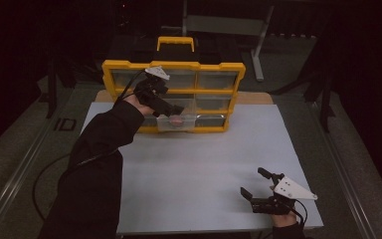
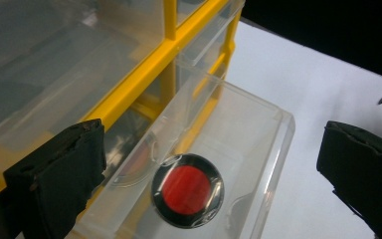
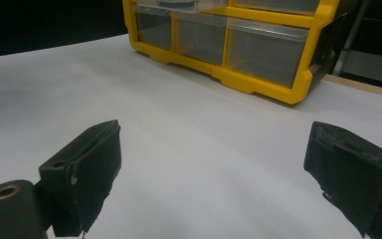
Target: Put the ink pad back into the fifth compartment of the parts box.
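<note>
Your red disc (image 2: 188, 190) lies inside the pulled-out clear drawer (image 2: 258, 149) of the yellow organizer (image 1: 174, 64); your left gripper (image 1: 175, 113) hovers above that drawer, jaws apart, empty; closing the drawer remains; your right gripper (image 1: 256, 185) waits well away from the organizer, jaws apart.

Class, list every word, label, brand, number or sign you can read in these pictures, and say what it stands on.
None can be read: the yellow drawer organizer, its pulled-out clear drawer, the red and black disc lying in it, the white table and both grippers carry no legible print.
</note>
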Demonstrator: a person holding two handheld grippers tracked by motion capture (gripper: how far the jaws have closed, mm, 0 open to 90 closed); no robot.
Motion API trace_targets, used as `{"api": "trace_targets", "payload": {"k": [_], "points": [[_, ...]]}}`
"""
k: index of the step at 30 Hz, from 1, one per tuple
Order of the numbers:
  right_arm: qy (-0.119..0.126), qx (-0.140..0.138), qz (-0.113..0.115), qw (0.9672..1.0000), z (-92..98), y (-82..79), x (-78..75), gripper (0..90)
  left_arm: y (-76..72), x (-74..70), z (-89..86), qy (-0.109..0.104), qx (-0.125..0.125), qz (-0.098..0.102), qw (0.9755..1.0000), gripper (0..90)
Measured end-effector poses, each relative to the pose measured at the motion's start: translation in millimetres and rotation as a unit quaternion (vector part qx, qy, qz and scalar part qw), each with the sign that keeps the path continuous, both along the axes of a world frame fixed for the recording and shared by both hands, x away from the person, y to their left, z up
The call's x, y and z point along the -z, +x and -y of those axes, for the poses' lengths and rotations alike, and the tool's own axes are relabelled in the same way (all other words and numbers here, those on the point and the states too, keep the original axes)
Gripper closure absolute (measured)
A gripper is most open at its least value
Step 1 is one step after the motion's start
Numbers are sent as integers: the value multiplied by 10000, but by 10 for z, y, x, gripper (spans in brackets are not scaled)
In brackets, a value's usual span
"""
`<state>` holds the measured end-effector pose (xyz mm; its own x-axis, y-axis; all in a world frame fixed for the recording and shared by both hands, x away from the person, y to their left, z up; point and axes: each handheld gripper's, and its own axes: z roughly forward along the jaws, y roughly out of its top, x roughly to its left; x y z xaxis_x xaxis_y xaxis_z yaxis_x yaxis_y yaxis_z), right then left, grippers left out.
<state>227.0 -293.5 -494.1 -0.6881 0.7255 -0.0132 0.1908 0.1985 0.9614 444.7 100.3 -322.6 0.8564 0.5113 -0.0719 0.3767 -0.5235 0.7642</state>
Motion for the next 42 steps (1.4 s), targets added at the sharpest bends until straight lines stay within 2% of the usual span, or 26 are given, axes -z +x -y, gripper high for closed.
{"api": "trace_targets", "payload": {"k": [4, 8, 11, 13, 15, 18, 20, 21, 23, 27, 33, 42], "points": [[2, 10, -8, 10000, -1, -1, -1, 79, -27, -20, -21, 16, -35, 88, 10000, 0], [-12, 19, -3, 10000, -1, -1, -3, 80, -66, -43, -63, -96, -63, 165, 9998, 0], [-20, 20, -6, 10000, -5, -2, -3, 79, -84, -38, -99, -96, -61, 163, 9998, 0], [-23, 23, -8, 10000, -5, 0, -3, 79, -107, -36, -125, -59, -66, 238, 9997, 0], [-16, 30, -16, 10000, -3, -1, -4, 80, -117, -48, -177, -124, -91, 263, 9995, 0], [-29, 28, -10, 10000, -5, 2, -3, 80, -141, -59, -248, -101, -234, 353, 9991, 0], [-40, 23, 0, 10000, -11, 2, -2, 80, -154, -67, -308, -204, -249, 293, 9991, 0], [-46, 17, -2, 10000, -12, 3, -1, 79, -169, -73, -334, -164, -315, 395, 9986, 0], [-35, 21, -8, 10000, -14, 3, -5, 80, -187, -86, -388, -234, -358, 380, 9984, 0], [-46, 30, -15, 10000, -21, 2, -8, 80, -246, -90, -476, -200, -448, 451, 9978, 0], [-32, 23, 7, 10000, -20, 3, -16, 80, -344, -105, -635, -267, -576, 548, 9965, 0], [-7, 10, 17, 10000, -28, 3, -25, 80, -494, -43, -854, -226, -725, 585, 9954, 0]]}}
